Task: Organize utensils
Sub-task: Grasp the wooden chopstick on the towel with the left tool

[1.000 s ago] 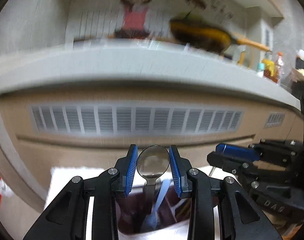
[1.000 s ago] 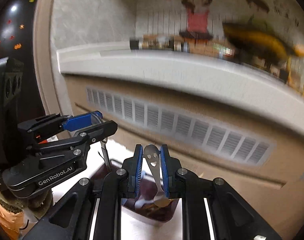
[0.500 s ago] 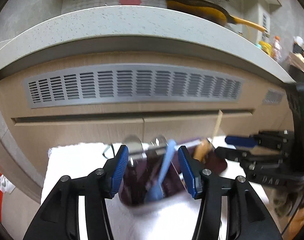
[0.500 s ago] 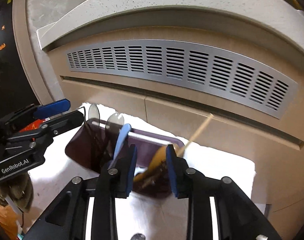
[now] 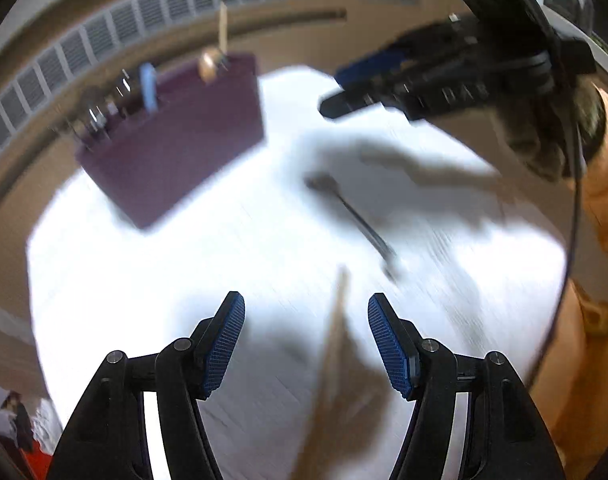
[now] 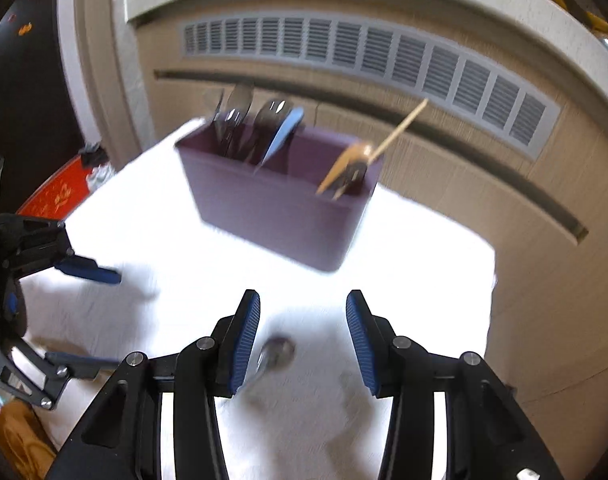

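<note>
A maroon utensil holder (image 6: 272, 208) stands at the back of the white cloth (image 6: 164, 216). In it are metal spoons (image 6: 240, 120), a blue spoon (image 6: 284, 132), a wooden spoon (image 6: 348, 164) and a thin wooden stick (image 6: 400, 128). My right gripper (image 6: 303, 300) hovers over the cloth, jaws opening, with a metal spoon's bowl (image 6: 278, 352) lying below them, untouched. My left gripper (image 5: 306, 304) is also opening above a blurred wooden utensil (image 5: 336, 352) on the cloth, pads clear of it. The metal spoon (image 5: 352, 216) lies ahead; the holder (image 5: 172, 136) is far left.
Behind the cloth rises a beige cabinet front with a grey vent grille (image 6: 364, 52) under a pale countertop. A person's orange sleeve (image 5: 600, 200) is at the right of the left wrist view. Something red (image 6: 56, 196) lies off the cloth's left edge.
Both grippers held metal spoons above the holder, then let them go into it. Both have since pulled back and tipped down over the cloth, with jaws wider.
</note>
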`<state>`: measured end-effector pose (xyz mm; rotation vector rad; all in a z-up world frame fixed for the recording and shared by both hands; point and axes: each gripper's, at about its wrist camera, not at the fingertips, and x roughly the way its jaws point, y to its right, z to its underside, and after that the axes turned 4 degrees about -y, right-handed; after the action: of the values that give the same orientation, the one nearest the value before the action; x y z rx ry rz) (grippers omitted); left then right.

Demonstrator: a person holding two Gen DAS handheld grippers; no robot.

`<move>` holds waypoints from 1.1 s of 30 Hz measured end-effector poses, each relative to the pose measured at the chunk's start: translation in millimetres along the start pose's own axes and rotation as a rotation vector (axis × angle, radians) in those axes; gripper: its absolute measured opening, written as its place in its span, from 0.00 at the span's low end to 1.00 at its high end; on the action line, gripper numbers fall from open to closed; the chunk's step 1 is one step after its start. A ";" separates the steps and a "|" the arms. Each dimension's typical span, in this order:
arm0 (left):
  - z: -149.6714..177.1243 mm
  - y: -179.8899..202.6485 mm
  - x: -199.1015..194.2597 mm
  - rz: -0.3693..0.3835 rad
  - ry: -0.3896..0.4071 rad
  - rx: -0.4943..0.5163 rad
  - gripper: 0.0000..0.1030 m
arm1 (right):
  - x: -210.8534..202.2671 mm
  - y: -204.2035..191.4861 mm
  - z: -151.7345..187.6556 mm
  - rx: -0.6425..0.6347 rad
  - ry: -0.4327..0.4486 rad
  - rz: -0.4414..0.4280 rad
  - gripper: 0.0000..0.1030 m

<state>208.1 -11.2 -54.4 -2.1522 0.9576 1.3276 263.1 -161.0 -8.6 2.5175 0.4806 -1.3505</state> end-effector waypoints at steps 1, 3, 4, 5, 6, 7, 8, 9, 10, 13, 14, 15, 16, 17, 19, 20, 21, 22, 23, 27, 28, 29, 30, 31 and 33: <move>6.9 5.2 1.4 0.016 -0.020 -0.001 0.62 | 0.3 -1.8 4.1 -0.003 -0.008 -0.003 0.41; 16.7 13.1 3.7 0.023 -0.039 0.003 0.62 | 1.3 -7.2 16.3 -0.011 -0.025 -0.008 0.41; 21.3 16.3 5.4 0.018 -0.049 0.008 0.62 | 2.2 -8.0 20.5 -0.010 -0.031 -0.011 0.41; 24.8 18.2 8.1 0.012 -0.060 0.010 0.62 | 2.7 -9.1 26.9 -0.007 -0.041 -0.018 0.41; 25.2 18.7 10.5 0.008 -0.068 0.008 0.61 | 3.0 -10.3 32.4 -0.003 -0.047 -0.023 0.41; 26.3 19.1 14.4 0.001 -0.079 0.001 0.58 | 3.8 -10.3 36.7 0.002 -0.052 -0.027 0.41; 25.7 17.8 17.7 -0.004 -0.088 -0.006 0.54 | 5.1 -10.6 41.0 0.007 -0.059 -0.031 0.41; 23.8 16.5 21.0 -0.013 -0.092 -0.015 0.47 | 6.0 -10.7 43.2 0.014 -0.065 -0.032 0.41; 20.3 14.8 24.4 -0.020 -0.092 -0.030 0.40 | 7.3 -10.4 45.9 0.021 -0.070 -0.033 0.41; 7.3 4.5 32.7 0.001 -0.094 -0.091 0.29 | 9.2 -8.8 51.8 0.043 -0.081 -0.039 0.41; 3.2 2.9 36.2 0.026 -0.103 -0.097 0.27 | 8.9 -7.9 54.7 0.050 -0.083 -0.041 0.41; 0.5 1.3 37.2 0.040 -0.110 -0.093 0.26 | 8.4 -7.4 57.0 0.055 -0.085 -0.042 0.41; -2.4 2.4 40.2 0.048 -0.120 -0.081 0.23 | 7.5 -6.1 59.5 0.059 -0.087 -0.042 0.41; -4.5 3.4 42.5 0.045 -0.130 -0.072 0.22 | 6.7 -5.3 61.9 0.062 -0.089 -0.039 0.41; -8.3 6.1 46.0 0.022 -0.144 -0.068 0.19 | 5.4 -3.1 64.8 0.065 -0.093 -0.035 0.41; -10.3 5.2 47.0 0.015 -0.147 -0.076 0.18 | 5.9 -1.5 65.8 0.066 -0.095 -0.036 0.41; -12.3 5.1 47.3 0.002 -0.146 -0.089 0.13 | 6.5 -0.5 66.0 0.069 -0.098 -0.038 0.41; -14.6 5.3 48.0 -0.014 -0.140 -0.098 0.10 | 8.4 0.6 65.9 0.077 -0.101 -0.043 0.41; -13.6 5.9 48.8 -0.026 -0.132 -0.104 0.09 | 10.6 1.5 64.8 0.087 -0.103 -0.048 0.41; -12.0 1.6 44.8 -0.074 -0.039 -0.178 0.06 | 22.7 1.2 56.4 0.140 -0.097 -0.070 0.41; -10.7 -1.4 39.6 -0.078 -0.007 -0.206 0.06 | 25.8 0.8 54.7 0.150 -0.096 -0.074 0.41; -9.8 -8.6 31.4 -0.080 0.044 -0.261 0.06 | 31.4 0.3 50.7 0.168 -0.096 -0.075 0.41; -7.8 -13.8 24.0 -0.073 0.075 -0.301 0.06 | 35.1 -0.5 48.3 0.178 -0.097 -0.071 0.41; -5.6 -23.0 14.3 -0.055 0.120 -0.361 0.06 | 40.7 -0.5 44.7 0.190 -0.100 -0.067 0.41; -0.6 -40.0 -5.3 -0.058 0.206 -0.452 0.06 | 53.5 -0.4 37.1 0.212 -0.117 -0.057 0.41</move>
<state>236.7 16.8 -49.2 -2.6772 0.7078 1.4197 262.5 -164.9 -73.5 2.5867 0.4080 -1.6390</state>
